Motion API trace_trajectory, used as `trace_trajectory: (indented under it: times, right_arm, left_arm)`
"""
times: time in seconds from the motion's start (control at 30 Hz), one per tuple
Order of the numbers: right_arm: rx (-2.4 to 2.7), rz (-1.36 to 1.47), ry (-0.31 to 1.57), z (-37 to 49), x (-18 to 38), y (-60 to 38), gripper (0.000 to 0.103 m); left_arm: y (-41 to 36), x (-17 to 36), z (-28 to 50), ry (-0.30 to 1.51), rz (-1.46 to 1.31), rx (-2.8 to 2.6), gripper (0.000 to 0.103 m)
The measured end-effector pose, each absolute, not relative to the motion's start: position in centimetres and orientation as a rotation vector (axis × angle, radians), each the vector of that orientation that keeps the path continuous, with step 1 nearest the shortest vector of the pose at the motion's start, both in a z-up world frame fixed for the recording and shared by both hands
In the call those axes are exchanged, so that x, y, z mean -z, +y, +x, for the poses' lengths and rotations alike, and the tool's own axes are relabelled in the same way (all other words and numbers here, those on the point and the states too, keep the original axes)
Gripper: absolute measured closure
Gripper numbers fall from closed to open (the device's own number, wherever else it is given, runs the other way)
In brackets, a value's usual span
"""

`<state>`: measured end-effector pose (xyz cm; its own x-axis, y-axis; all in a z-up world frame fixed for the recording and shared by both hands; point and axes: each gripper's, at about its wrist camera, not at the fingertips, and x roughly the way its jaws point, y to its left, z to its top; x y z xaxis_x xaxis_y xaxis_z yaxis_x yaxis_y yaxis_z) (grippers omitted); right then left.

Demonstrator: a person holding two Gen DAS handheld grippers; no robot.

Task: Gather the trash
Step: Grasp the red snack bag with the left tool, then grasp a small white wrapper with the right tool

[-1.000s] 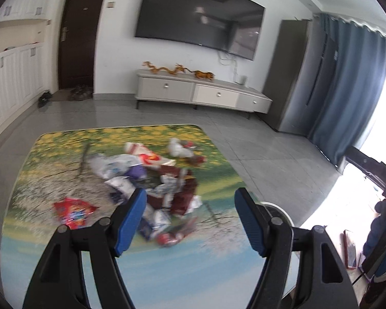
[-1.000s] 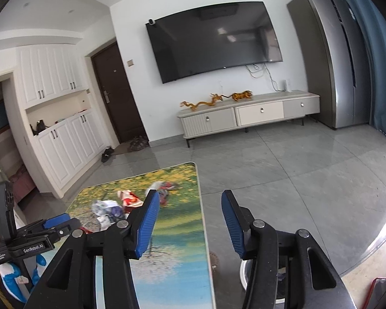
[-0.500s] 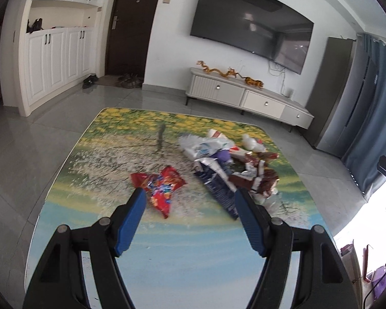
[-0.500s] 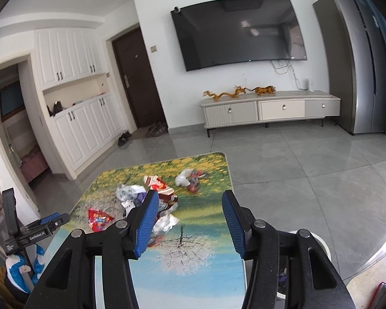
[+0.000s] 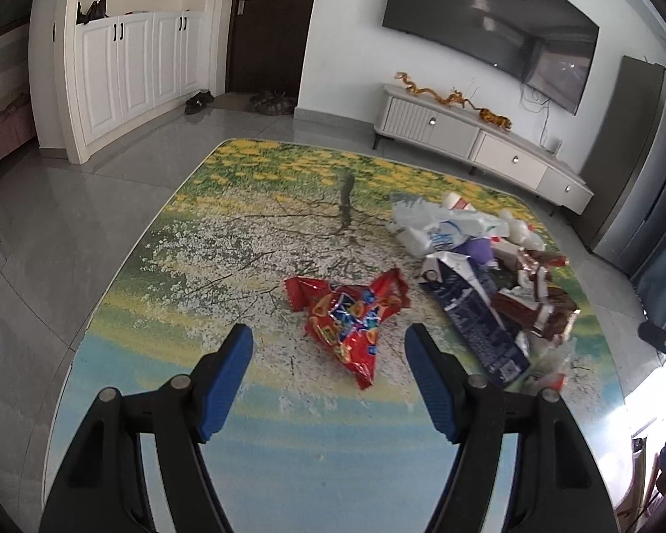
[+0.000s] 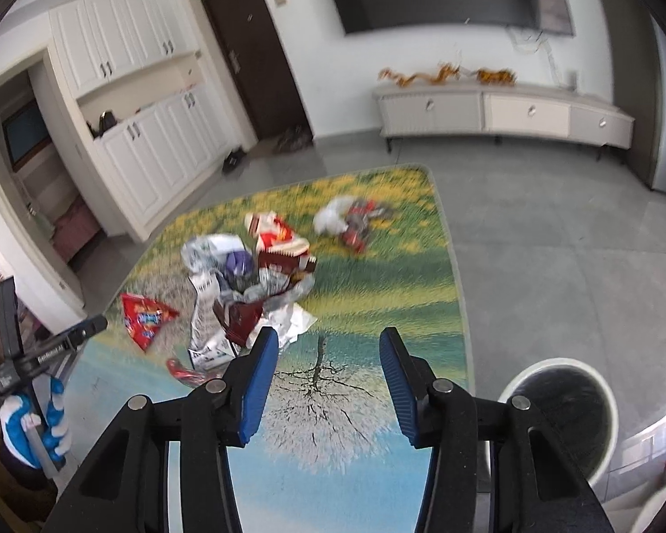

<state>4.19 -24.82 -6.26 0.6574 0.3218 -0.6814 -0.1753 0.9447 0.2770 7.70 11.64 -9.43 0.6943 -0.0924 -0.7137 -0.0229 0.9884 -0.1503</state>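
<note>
Firstly, the left wrist view: the left gripper (image 5: 328,337) hangs spread and empty over the counter (image 5: 164,275), just short of a red snack bag (image 5: 346,311); a trash pile (image 5: 479,266) lies to its right. Right wrist view: the right gripper (image 6: 324,342), jaws apart with nothing between them, has just been narrowing slightly; the pile sits ahead to its left, and a white bin (image 6: 599,435) stands on the floor at lower right.
</note>
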Motion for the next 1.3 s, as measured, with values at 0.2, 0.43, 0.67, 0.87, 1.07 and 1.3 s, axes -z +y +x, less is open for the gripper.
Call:
trace_trajectory:
  times: [0.2,0.43,0.67,0.87,1.07,1.3]
  right_arm:
    - [-0.388,0.163,0.893,8.8,9.3,-23.0,0.059]
    - [-0.473,0.101,0.965,11.9,11.7,-20.8,0.059]
    - [-0.514,0.037,0.997,12.6,12.7,-19.5,0.061]
    - [-0.529,-0.012,0.996,12.7,13.1,-18.4,0.081]
    - [-0.517,-0.065,0.985,12.1,13.1,-17.7,0.098]
    - [-0.461,-0.07,0.947,11.0,11.4,-18.9,0.099]
  left_arm:
    - [11.1,10.3,9.4,0.819,-0.115,0.045,0.034]
    - [10.3,10.7,10.9,0.829,-0.064,0.064,0.034]
    - [9.4,11.1,11.4,0.83,-0.028,0.096,0.035]
    - [8.9,11.6,11.5,0.843,-0.023,0.132,0.063]
    - [9.2,12.1,11.5,0.858,-0.054,0.162,0.093]
    - [9.3,11.4,10.6,0.835,-0.059,0.172,0.097]
